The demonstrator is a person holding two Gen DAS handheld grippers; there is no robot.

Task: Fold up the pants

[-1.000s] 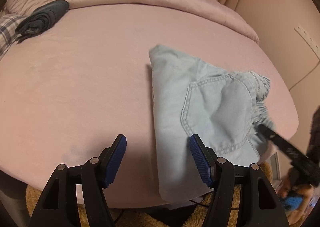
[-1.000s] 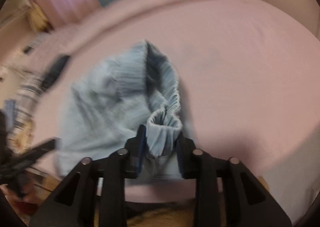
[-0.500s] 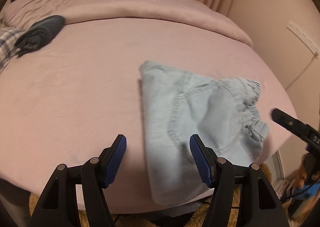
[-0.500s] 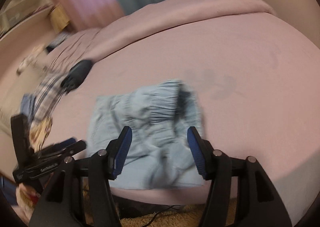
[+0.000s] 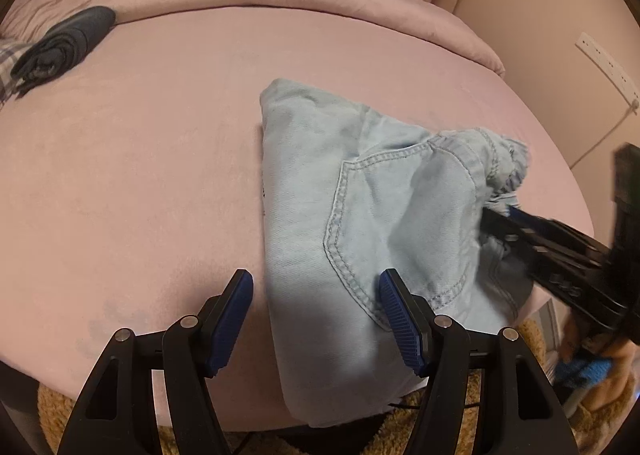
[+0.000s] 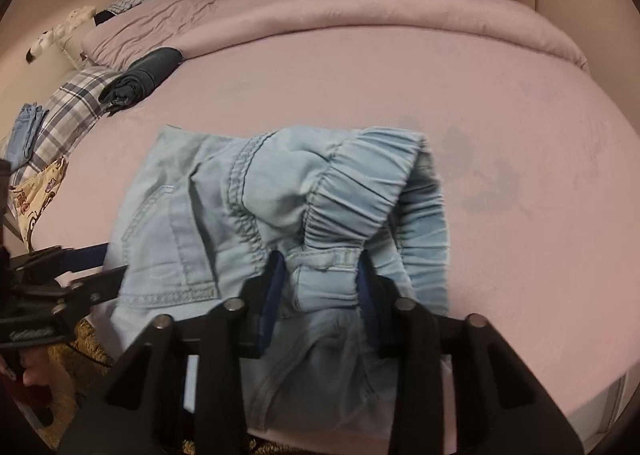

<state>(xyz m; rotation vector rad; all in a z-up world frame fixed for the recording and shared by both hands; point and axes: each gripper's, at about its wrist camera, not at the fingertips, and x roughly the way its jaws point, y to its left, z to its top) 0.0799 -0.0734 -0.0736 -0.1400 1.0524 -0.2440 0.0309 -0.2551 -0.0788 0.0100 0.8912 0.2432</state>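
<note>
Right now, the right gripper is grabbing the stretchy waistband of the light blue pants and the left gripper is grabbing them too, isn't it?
Not quite. The left gripper is open and holds nothing; it just hovers over the edge of the pants, as the left wrist view shows. The right gripper does have the stretchy waistband between its closing jaws.

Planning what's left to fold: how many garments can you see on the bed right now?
2. The light denim pants at the near edge, right gripper closing on their waistband, and a dark folded garment far left by the pillows. Others may be hidden.
</note>
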